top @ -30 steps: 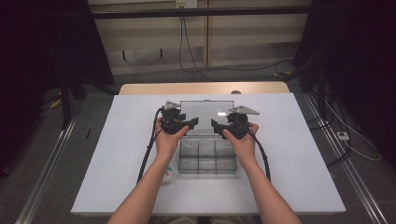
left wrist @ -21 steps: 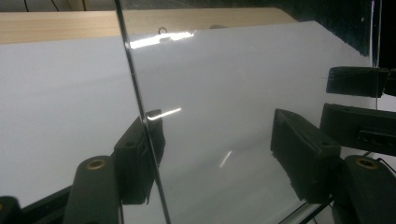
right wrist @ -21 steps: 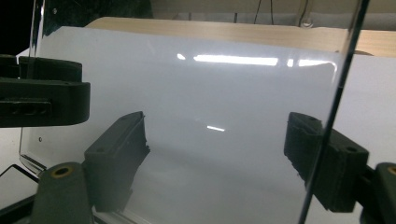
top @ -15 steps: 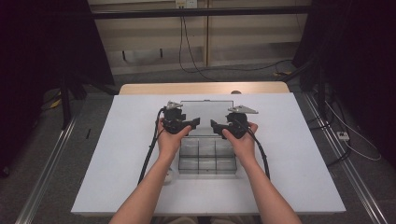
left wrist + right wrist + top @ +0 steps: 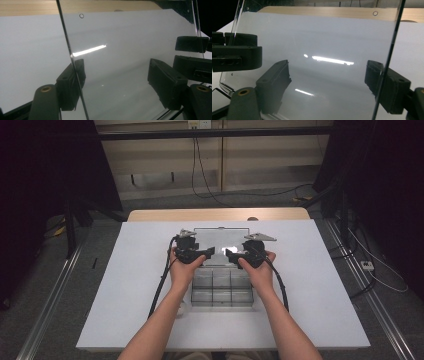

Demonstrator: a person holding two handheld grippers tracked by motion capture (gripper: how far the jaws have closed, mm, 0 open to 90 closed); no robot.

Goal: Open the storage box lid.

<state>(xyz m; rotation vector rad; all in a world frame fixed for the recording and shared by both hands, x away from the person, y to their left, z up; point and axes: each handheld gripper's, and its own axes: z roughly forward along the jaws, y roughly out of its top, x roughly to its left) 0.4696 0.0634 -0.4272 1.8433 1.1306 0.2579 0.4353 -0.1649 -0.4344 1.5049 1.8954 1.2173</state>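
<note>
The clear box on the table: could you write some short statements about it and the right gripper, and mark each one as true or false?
1. The box lies on a white table. True.
2. The lid of the box is black and closed. False: it is clear and stands open at the far side of the box.
3. The right gripper is held up at the lid. True.
4. The jaws of the right gripper are shut tight. False: in the right gripper view they stand wide apart.
5. The box has one single compartment. False: dividers split it into several compartments.
</note>
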